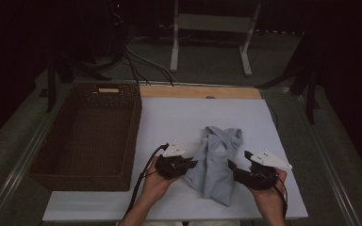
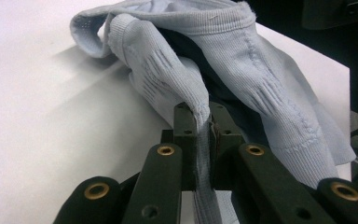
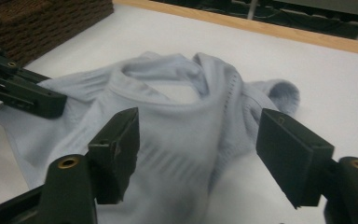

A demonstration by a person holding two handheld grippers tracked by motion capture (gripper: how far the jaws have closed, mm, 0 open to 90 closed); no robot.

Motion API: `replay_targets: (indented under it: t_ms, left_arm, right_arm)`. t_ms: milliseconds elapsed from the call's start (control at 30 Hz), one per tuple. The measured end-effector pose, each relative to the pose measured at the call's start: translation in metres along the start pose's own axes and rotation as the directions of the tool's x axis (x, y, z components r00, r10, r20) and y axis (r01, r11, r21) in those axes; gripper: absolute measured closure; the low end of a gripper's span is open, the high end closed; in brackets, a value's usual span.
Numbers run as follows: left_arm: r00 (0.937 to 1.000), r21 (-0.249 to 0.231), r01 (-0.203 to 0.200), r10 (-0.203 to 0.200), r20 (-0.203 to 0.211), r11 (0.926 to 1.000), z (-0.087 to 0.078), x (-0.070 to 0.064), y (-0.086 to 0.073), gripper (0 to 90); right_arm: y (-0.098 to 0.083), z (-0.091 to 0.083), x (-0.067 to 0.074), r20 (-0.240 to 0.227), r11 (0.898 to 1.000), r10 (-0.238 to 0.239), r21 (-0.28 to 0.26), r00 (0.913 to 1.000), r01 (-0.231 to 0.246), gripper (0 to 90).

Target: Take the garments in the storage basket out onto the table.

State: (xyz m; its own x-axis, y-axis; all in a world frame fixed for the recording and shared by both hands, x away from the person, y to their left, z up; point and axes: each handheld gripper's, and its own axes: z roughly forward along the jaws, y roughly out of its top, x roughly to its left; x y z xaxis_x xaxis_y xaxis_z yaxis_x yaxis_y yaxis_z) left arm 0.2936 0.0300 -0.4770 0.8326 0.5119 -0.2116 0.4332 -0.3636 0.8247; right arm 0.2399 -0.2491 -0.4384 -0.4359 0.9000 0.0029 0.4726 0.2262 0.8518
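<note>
A light blue knit garment [image 1: 214,160] lies crumpled on the white board [image 1: 179,113] between my two grippers. My left gripper [image 1: 191,164] is at its left edge and is shut on a fold of the garment [image 2: 242,60]; the cloth runs up from between the closed jaws of this gripper [image 2: 204,123]. My right gripper [image 1: 233,167] is at the garment's right edge. Its jaws stand wide apart over the cloth [image 3: 177,121], and the pads of the right gripper [image 3: 198,140] do not press on it. The left gripper [image 3: 37,100] shows across the garment in the right gripper view.
A dark woven basket [image 1: 134,136] stands against the board's left side. A wooden strip [image 1: 198,92] runs along the board's far edge. Behind it are cables and a white stand [image 1: 212,28] on the floor. Bare white board lies beyond the garment.
</note>
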Motion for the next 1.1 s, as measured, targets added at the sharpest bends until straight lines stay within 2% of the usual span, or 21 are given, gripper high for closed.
replay_targets:
  t_ms: [333, 533, 733, 833, 967, 1100]
  left_arm:
    - [0.9998, -0.006, -0.016, 0.016, 0.007, 0.9999, -0.004, -0.004, 0.001, 86.0]
    - [0.9995, -0.011, -0.029, 0.029, 0.01, 0.9995, -0.005, -0.007, 0.003, 86.0]
    - [0.9994, -0.017, -0.032, 0.032, 0.012, 0.9993, -0.007, -0.009, 0.004, 86.0]
    - [0.9995, -0.021, -0.03, 0.03, 0.009, 0.9993, -0.009, -0.008, 0.004, 86.0]
    - [0.9996, -0.019, -0.027, 0.027, 0.006, 0.9994, -0.01, -0.008, 0.003, 86.0]
    - [0.9996, -0.02, -0.029, 0.029, 0.0, 0.9994, -0.012, -0.007, 0.002, 86.0]
  right_arm:
    - [0.016, 0.017, 0.017, -0.047, 1.0, -0.028, -0.003, 0.9985, 0.028, 29.0]
    - [0.023, 0.026, 0.029, -0.078, 0.999, -0.044, 0.001, 0.996, 0.044, 33.5]
    - [0.025, 0.039, 0.034, -0.108, 0.998, -0.047, 0.027, 0.993, 0.051, 45.4]
    - [0.024, 0.043, 0.035, -0.121, 0.996, -0.063, 0.054, 0.9907, 0.069, 61.5]
    - [0.022, 0.039, 0.033, -0.136, 0.994, -0.079, 0.063, 0.9876, 0.088, 77.4]
    - [0.019, 0.03, 0.026, -0.11, 0.995, -0.081, 0.043, 0.9906, 0.086, 82.7]
